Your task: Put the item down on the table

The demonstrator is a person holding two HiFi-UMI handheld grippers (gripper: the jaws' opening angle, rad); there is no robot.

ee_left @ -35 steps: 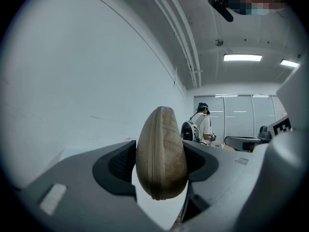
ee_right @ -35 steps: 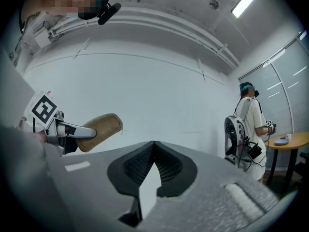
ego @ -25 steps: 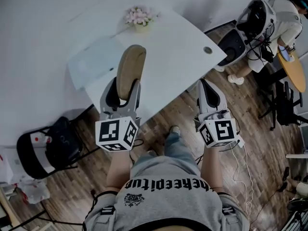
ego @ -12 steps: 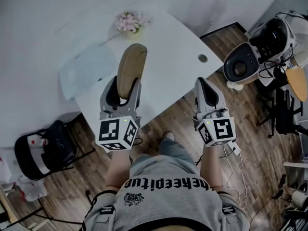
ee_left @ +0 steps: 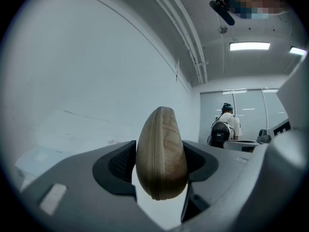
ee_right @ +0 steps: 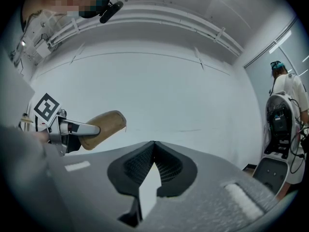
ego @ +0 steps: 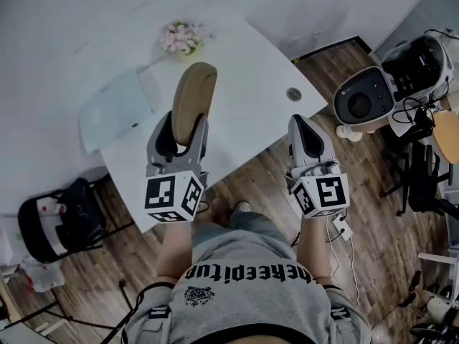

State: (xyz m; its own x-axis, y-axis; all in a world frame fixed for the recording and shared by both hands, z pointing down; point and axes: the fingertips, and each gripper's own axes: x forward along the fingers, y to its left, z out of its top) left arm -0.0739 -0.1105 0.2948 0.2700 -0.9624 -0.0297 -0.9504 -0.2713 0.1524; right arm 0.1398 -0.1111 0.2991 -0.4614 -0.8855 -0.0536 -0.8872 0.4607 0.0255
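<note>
A tan oval zipped case (ego: 195, 92) stands on edge between the jaws of my left gripper (ego: 181, 125), which is shut on its lower half, above the white table (ego: 247, 102). In the left gripper view the case (ee_left: 161, 151) fills the gap between both pads and sticks out beyond them. My right gripper (ego: 302, 122) hangs over the wooden floor just off the table's near edge, shut with nothing in it; its tips meet in the right gripper view (ee_right: 153, 144). That view also shows the case (ee_right: 105, 125) off to the left.
On the table are a small pot of pink flowers (ego: 179, 37) at the far end, a pale translucent sheet (ego: 118, 110) on the left and a round cable hole (ego: 294, 94). A black chair (ego: 61, 217) stands at lower left, and white machines (ego: 373, 95) at right.
The head view has shifted, so the table and flowers sit further left and the person at top right is out of sight. Both grippers keep their pose; the case stays gripped.
</note>
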